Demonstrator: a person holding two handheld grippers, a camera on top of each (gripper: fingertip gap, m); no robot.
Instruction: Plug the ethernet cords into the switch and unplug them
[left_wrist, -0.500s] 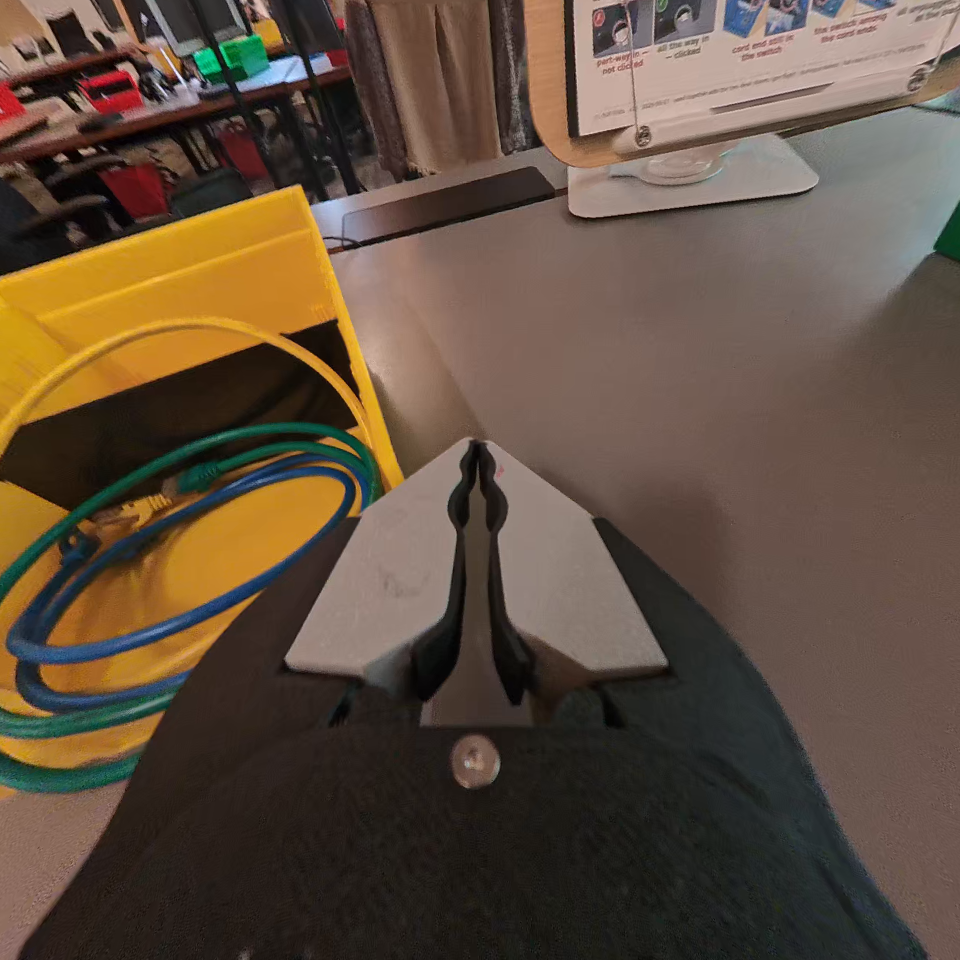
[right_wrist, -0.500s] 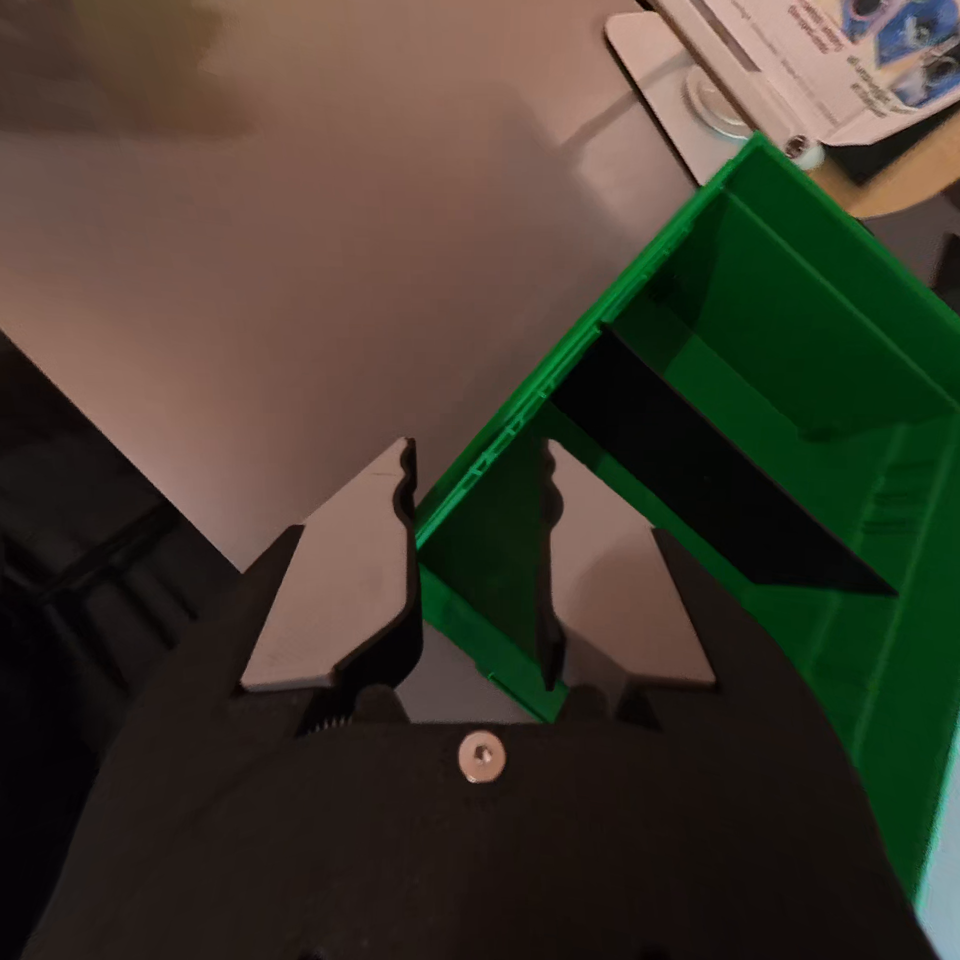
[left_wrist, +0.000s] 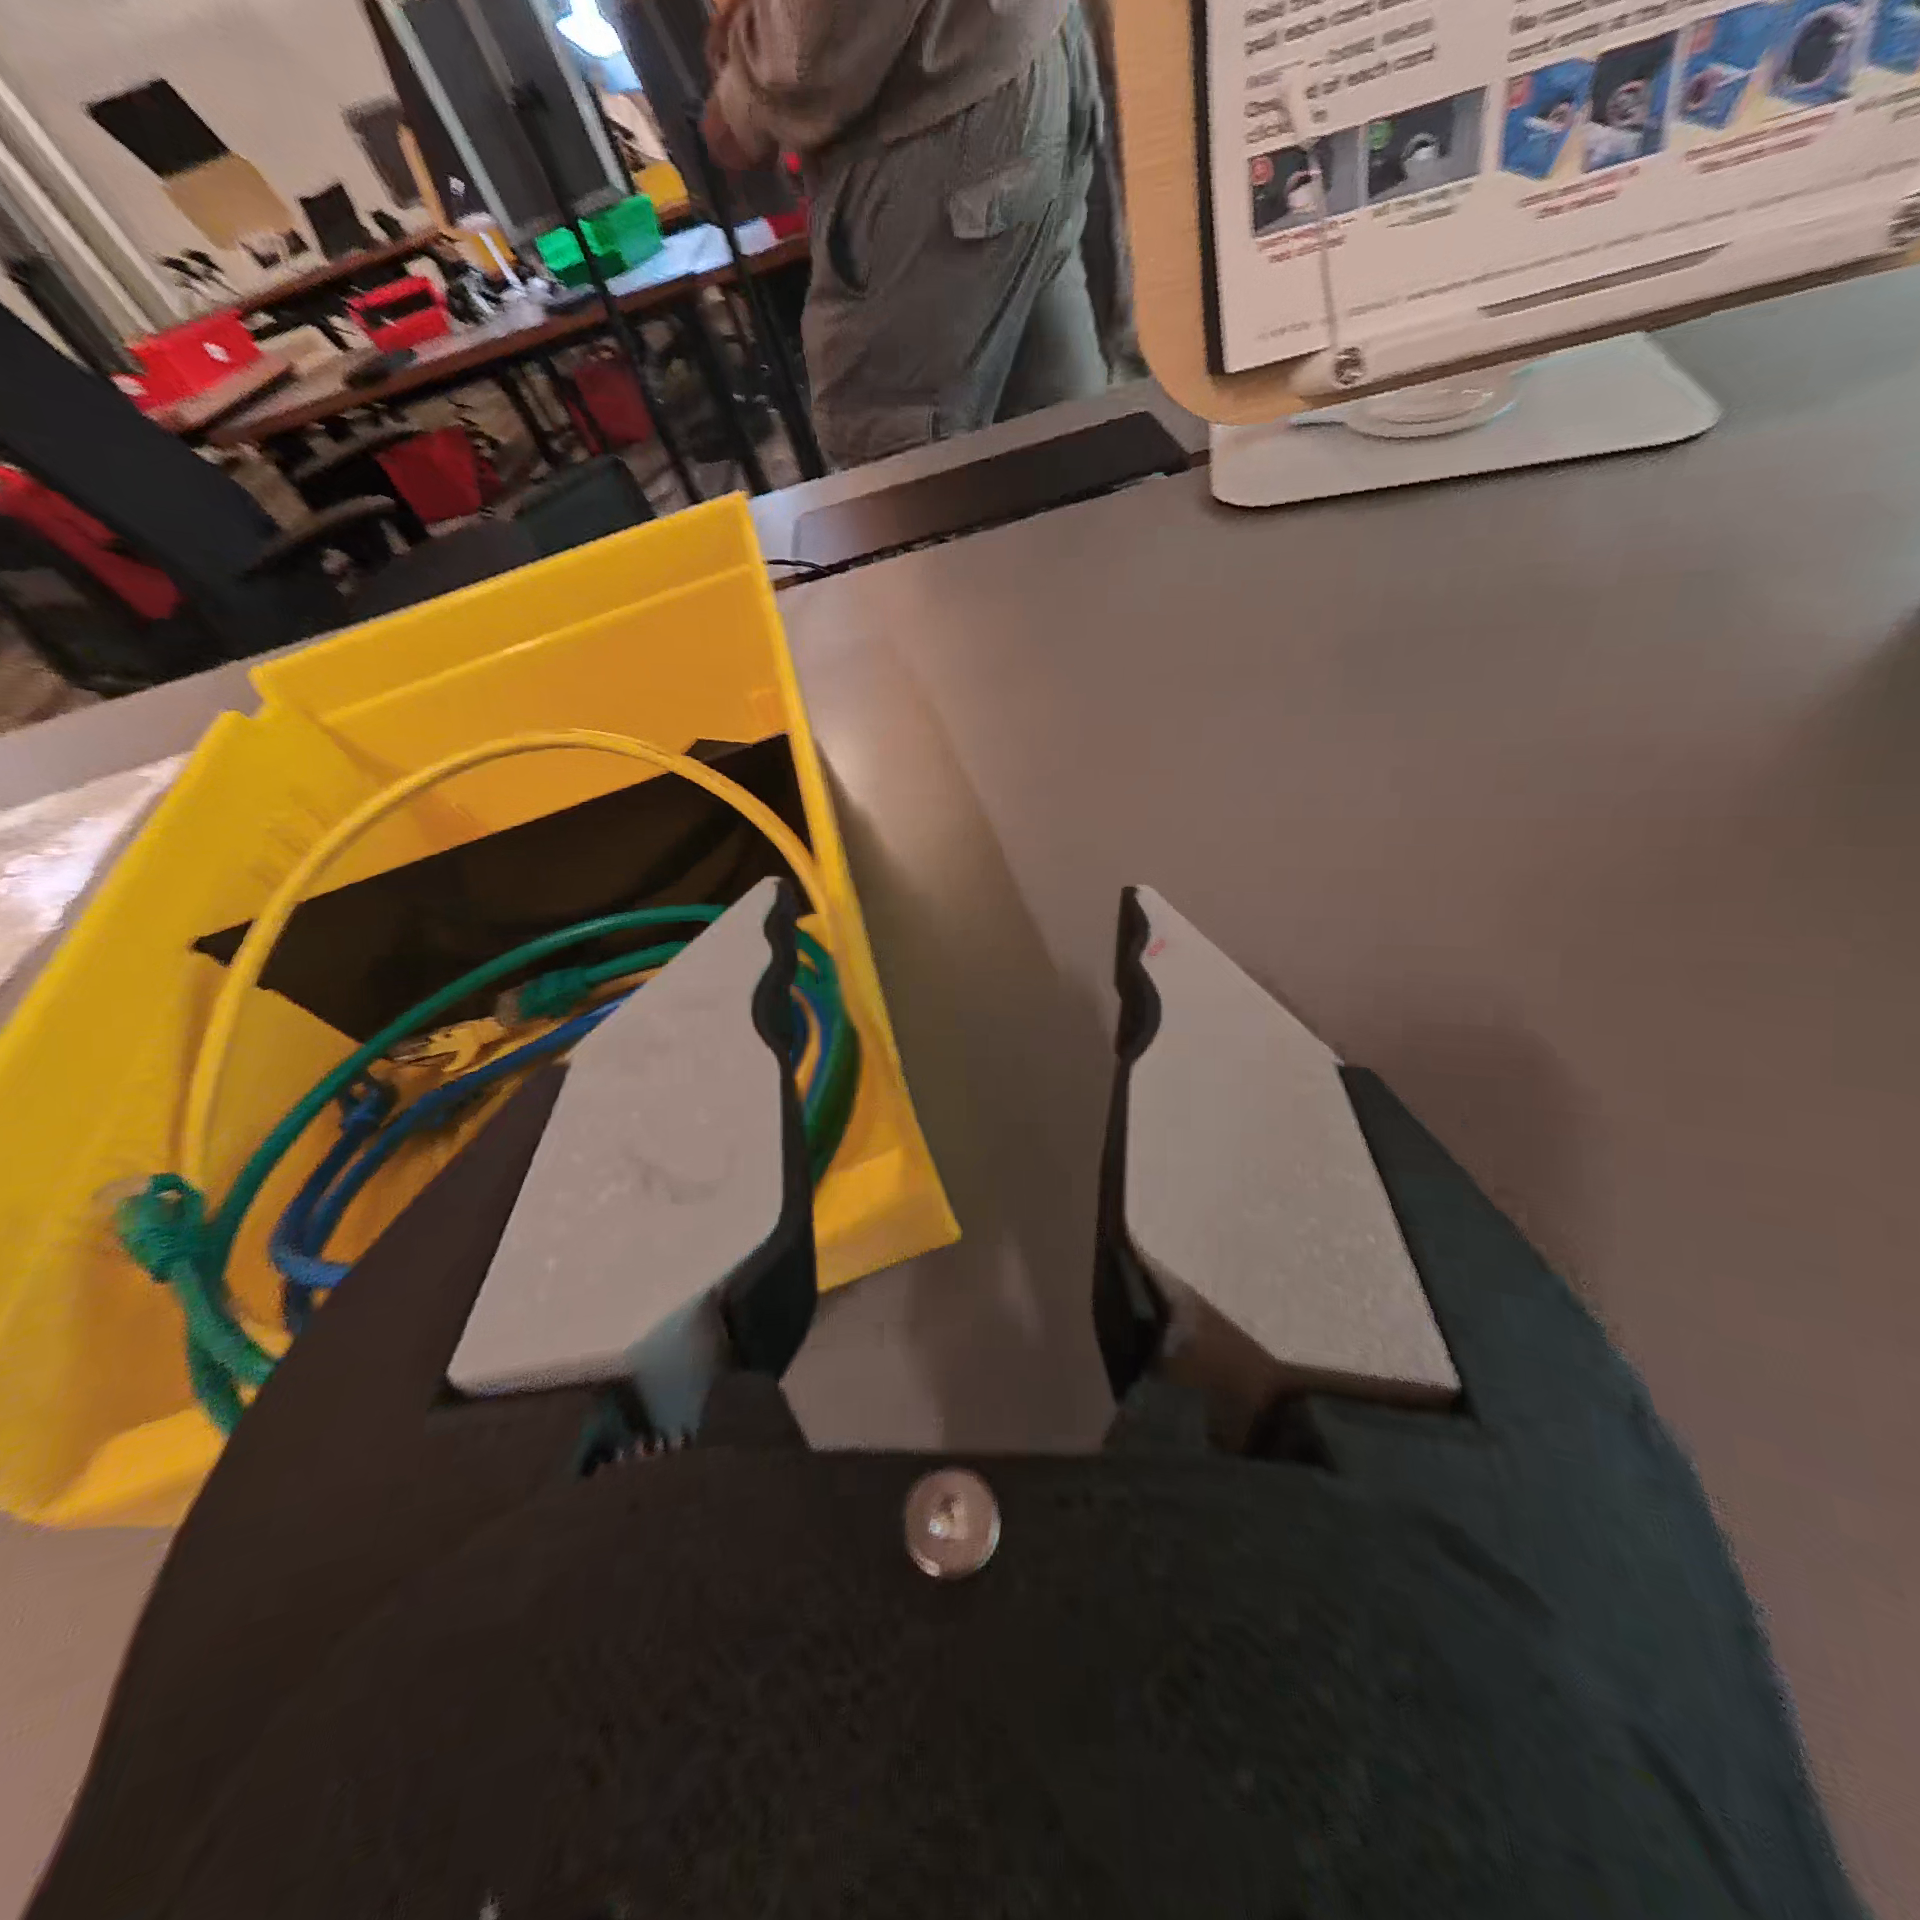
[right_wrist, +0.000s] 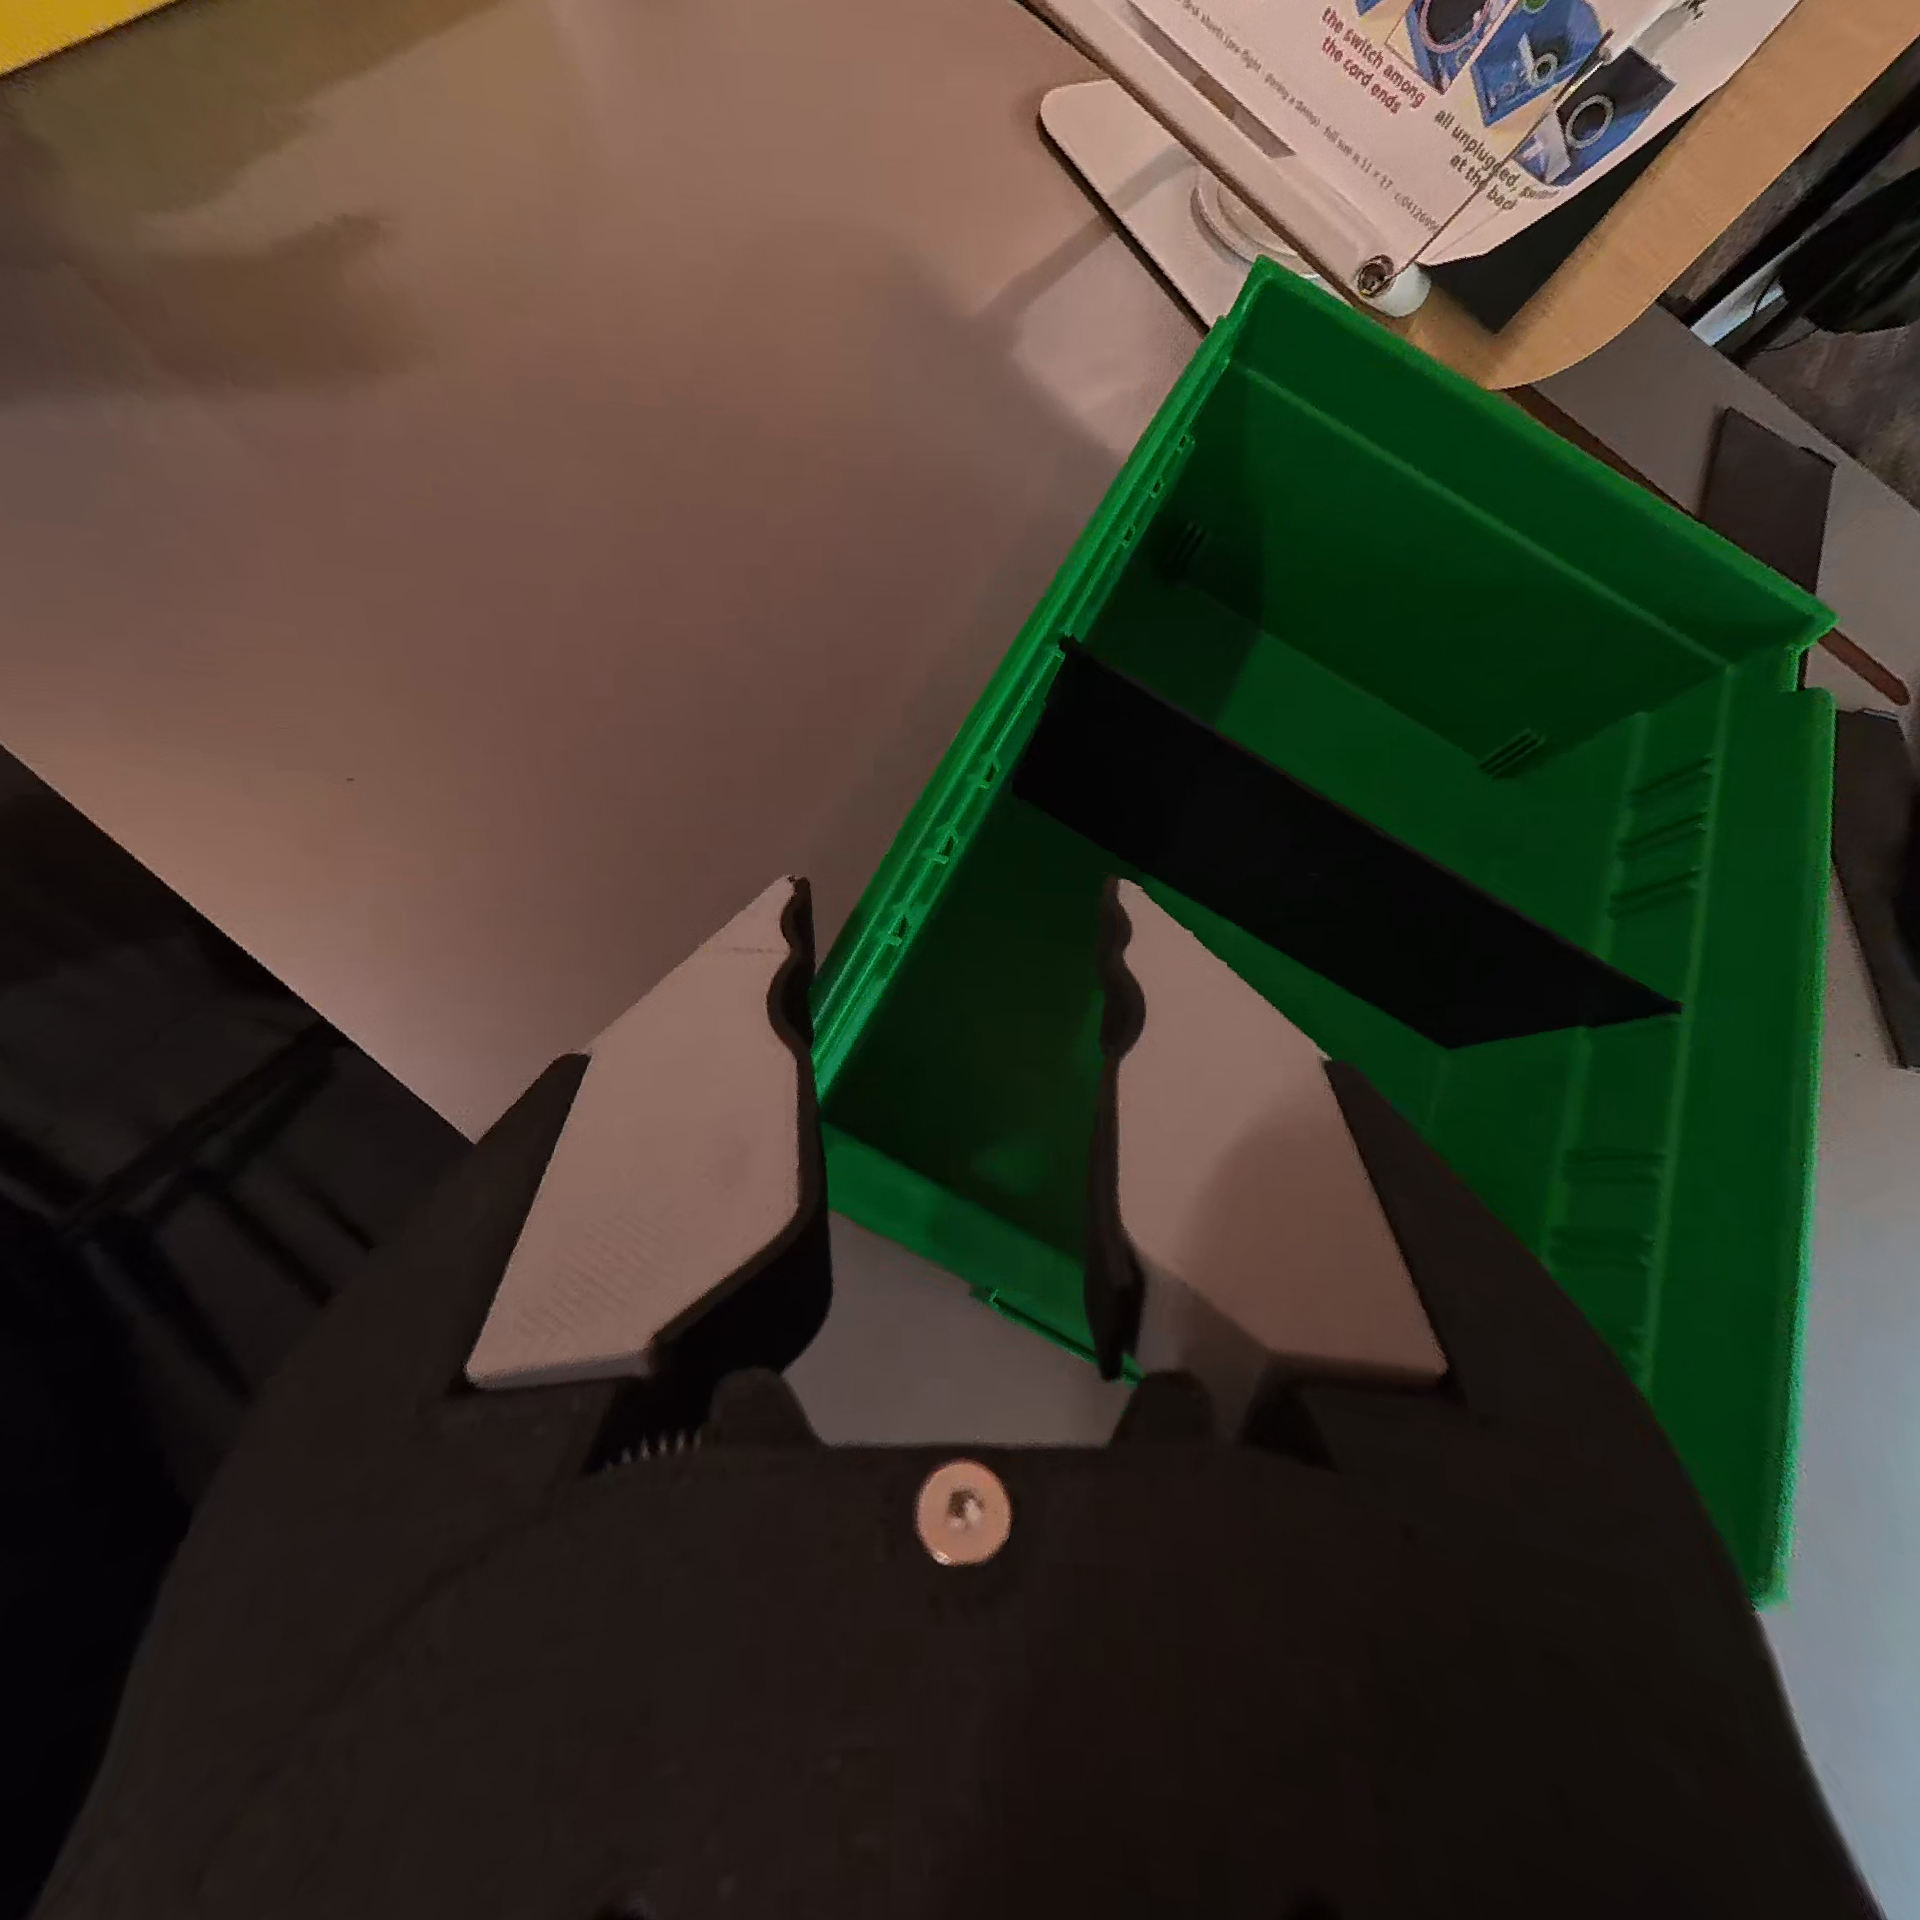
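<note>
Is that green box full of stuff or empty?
Empty, as far as shows. The green bin holds only a black divider across its middle; bare green floor shows on both sides. The right gripper hides part of the near section.

A lab or workshop: a grey table (left_wrist: 1351, 727) carries a yellow bin (left_wrist: 582, 665) of coiled cords (left_wrist: 436, 1049), a green bin (right_wrist: 1714, 1039) and an instruction sheet (left_wrist: 1558, 177); behind, cluttered benches (left_wrist: 436, 343) hold red and green bins beside a standing person (left_wrist: 935, 208).

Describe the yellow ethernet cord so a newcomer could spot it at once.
Find the yellow bin on the grey table, left of the open left gripper. The yellow cord arches highest, above the green cord and blue cord.
</note>
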